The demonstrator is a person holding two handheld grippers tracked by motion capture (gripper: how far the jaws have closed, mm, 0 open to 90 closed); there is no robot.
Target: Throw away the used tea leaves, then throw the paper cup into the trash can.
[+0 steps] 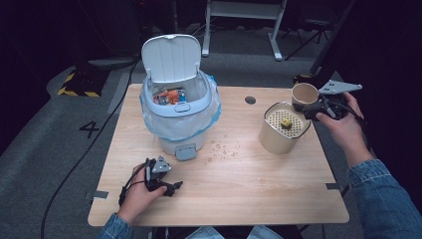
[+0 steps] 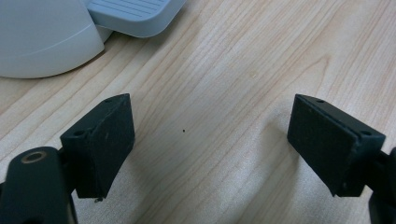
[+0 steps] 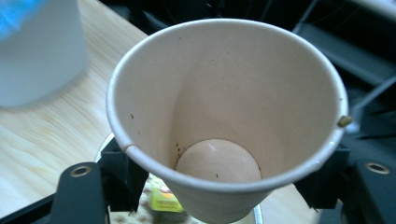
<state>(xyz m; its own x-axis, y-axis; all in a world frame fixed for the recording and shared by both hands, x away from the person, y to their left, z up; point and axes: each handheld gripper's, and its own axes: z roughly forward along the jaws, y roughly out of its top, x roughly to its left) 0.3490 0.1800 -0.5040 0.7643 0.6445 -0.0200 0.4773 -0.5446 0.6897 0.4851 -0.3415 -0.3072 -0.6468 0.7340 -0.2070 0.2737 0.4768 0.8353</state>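
A: Closest thing in the right gripper view: paper cup, rim toward the lens, tilted. Inside is bare apart from a few dark specks and one crumb on the rim.

B: Held?

A: Yes. Right gripper jaws are narrow, one pressing each side of the cup wall. In the high view the cup sits in the air at the far right of the desk, just above the back rim of the beige canister.

B: What's in the canister?

A: Perforated insert on top, with a small yellow-green tea bag tag lying on it. It also shows under the cup in the right gripper view.

B: Left side?

A: Left gripper rests low on the near left of the desk, jaws wide, nothing between them but wood grain.

B: Rest of the desk?

A: White pedal bin at centre-left, lid up, blue-tinted liner, wrappers inside. Its pedal is just ahead of the left jaws. Crumbs are scattered between the bin and the canister.
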